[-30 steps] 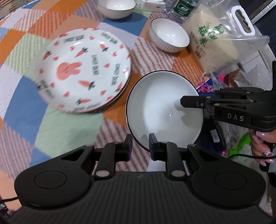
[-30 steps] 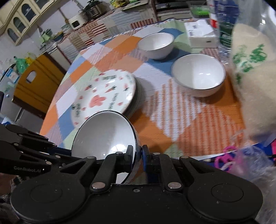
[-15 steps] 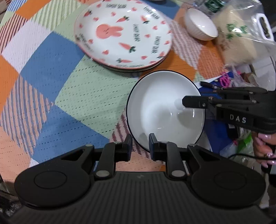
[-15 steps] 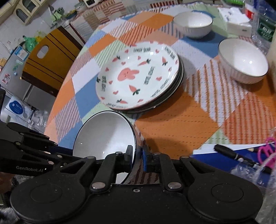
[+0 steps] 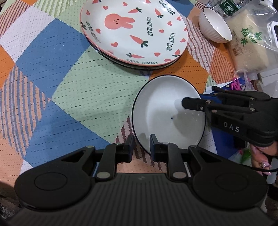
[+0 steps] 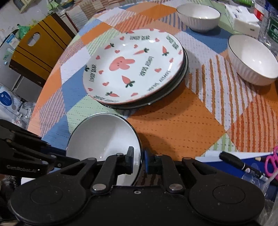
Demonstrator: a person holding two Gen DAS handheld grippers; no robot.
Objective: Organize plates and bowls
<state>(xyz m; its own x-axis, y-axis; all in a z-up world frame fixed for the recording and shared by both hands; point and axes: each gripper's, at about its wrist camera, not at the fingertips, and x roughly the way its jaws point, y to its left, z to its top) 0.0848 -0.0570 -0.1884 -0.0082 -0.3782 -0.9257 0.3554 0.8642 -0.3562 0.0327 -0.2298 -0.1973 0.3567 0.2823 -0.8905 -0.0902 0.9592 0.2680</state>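
1. Left tool (image 5: 141, 147) is clenched on the white bowl's (image 5: 166, 113) rim at lower centre of the frame.
2. Right tool (image 6: 140, 160) grips the opposite rim, its jaws opening.
3. Rabbit plate (image 5: 133, 31) tops a stack at upper centre on the surface (image 5: 69, 87).

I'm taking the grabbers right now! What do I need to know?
Left gripper: shut on the black-rimmed bowl, at its near rim.
Right gripper: on another part of that rim, jaws starting to open, rim between them.
Bowl: tilted over the tablecloth, beside the plate stack.
Done: plates stacked, rabbit plate on top.
Left: probably set this bowl down, then gather the two ribbed bowls, which sit apart.
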